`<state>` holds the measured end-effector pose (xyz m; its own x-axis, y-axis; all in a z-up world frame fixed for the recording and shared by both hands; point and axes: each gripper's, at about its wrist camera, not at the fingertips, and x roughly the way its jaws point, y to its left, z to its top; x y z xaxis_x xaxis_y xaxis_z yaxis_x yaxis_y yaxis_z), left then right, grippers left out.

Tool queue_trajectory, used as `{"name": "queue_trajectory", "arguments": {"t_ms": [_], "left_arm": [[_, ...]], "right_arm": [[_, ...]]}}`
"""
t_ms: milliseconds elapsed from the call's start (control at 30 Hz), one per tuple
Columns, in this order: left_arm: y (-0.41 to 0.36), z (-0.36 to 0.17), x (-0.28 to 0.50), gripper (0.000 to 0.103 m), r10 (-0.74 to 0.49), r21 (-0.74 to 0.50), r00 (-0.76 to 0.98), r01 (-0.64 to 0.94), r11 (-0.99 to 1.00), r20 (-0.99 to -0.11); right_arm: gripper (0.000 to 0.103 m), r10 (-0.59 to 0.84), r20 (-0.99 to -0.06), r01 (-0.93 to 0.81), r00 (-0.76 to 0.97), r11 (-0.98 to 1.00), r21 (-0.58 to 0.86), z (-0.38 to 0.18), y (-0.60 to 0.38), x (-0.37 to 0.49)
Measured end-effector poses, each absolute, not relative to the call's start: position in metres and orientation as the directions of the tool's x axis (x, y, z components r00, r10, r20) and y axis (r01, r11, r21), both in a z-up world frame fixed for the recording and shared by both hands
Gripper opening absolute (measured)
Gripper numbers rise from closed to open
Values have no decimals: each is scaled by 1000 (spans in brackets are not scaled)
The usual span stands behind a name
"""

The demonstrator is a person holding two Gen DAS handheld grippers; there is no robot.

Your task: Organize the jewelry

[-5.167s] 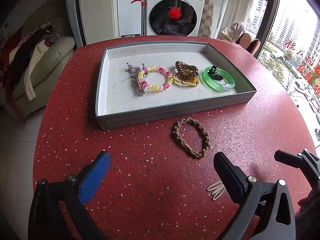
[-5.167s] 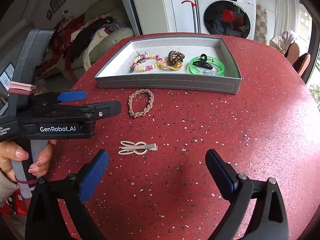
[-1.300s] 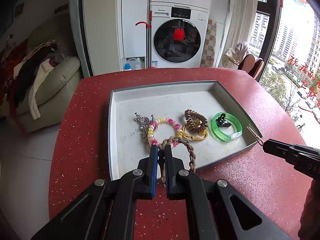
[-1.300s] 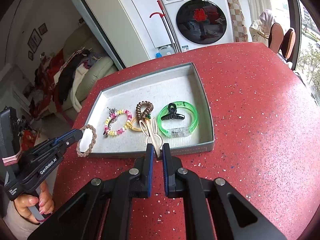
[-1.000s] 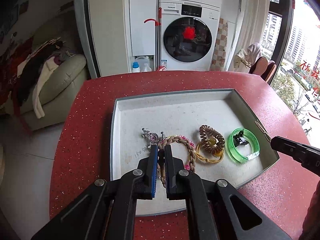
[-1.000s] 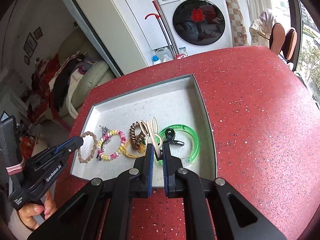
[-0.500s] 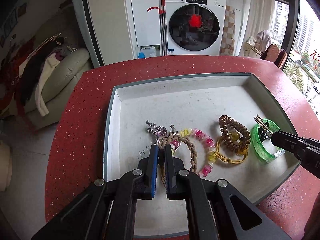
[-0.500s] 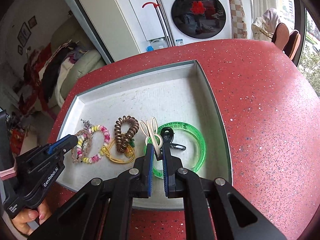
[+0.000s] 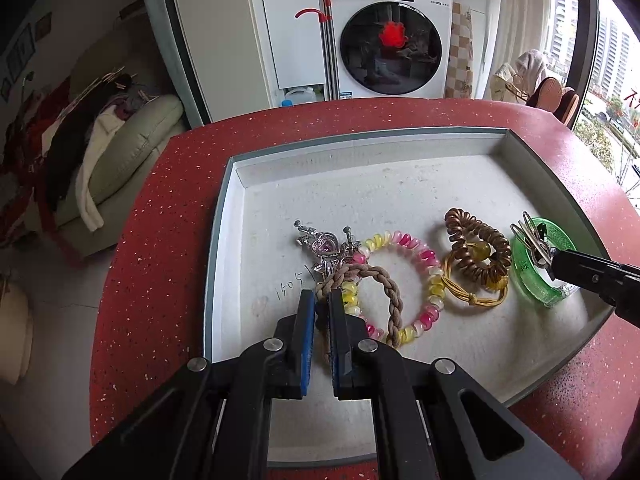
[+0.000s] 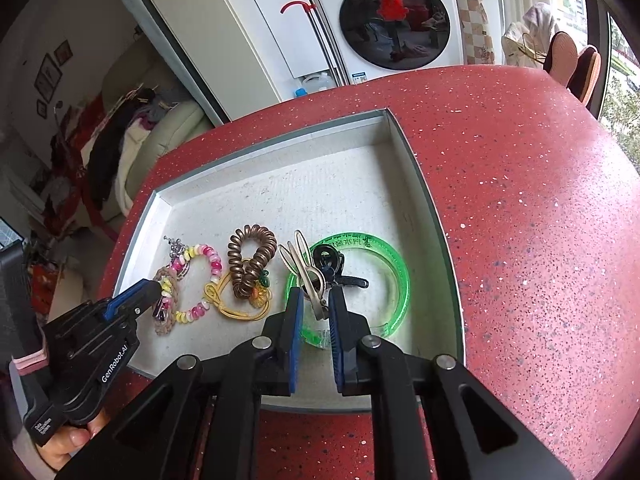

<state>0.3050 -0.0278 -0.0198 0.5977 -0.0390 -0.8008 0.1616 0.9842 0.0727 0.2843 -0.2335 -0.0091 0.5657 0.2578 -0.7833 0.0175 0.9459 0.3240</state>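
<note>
- The braided brown hair tie sits low and centre in the left wrist view, inside the grey tray. Its loop lies over the pink-and-yellow bead bracelet and touches a silver charm clip.
- The left tongs are pressed together on the tie's near edge, pinching it.
- It looks soft, light and limp, so it should sag and drape when let go. Any part of the braid gives a grip, though a strand could snag on the beads beneath.
- The cream bunny-ear hair clip shows at the centre of the right wrist view, over the rim of the green bangle and beside a black claw clip.
- The right tongs are opening; the clip is between the jaws, seemingly no longer squeezed.
- That clip looks thin, stiff and smooth, likely to slip; its flat shank is the sensible hold.
- A brown spiral tie and yellow elastic lie between the two pieces.
- The tray rests on a red speckled worktop.
</note>
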Motion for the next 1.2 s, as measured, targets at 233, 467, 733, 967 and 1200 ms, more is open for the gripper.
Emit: {"name": "queue_trajectory", "arguments": {"t_ms": [233, 467, 733, 967, 1200], "left_arm": [[-29, -15, 301, 26, -47, 69, 611, 166, 984, -790], [-29, -8, 296, 27, -44, 75, 627, 161, 984, -778], [-27, 9, 284, 103, -41, 80, 679, 146, 986, -733], [-19, 16, 267, 103, -28, 79, 692, 122, 989, -721], [-13, 18, 232, 103, -8, 73, 722, 82, 994, -691]], "right_arm": [[43, 256, -764, 25, 592, 942, 335, 0, -237, 273], [43, 267, -751, 25, 604, 935, 353, 6, -237, 265], [43, 260, -747, 16, 611, 940, 340, 9, -234, 258], [63, 219, -731, 1, 646, 958, 287, 15, -227, 235], [83, 137, -689, -7, 711, 982, 188, 18, -216, 202]]}}
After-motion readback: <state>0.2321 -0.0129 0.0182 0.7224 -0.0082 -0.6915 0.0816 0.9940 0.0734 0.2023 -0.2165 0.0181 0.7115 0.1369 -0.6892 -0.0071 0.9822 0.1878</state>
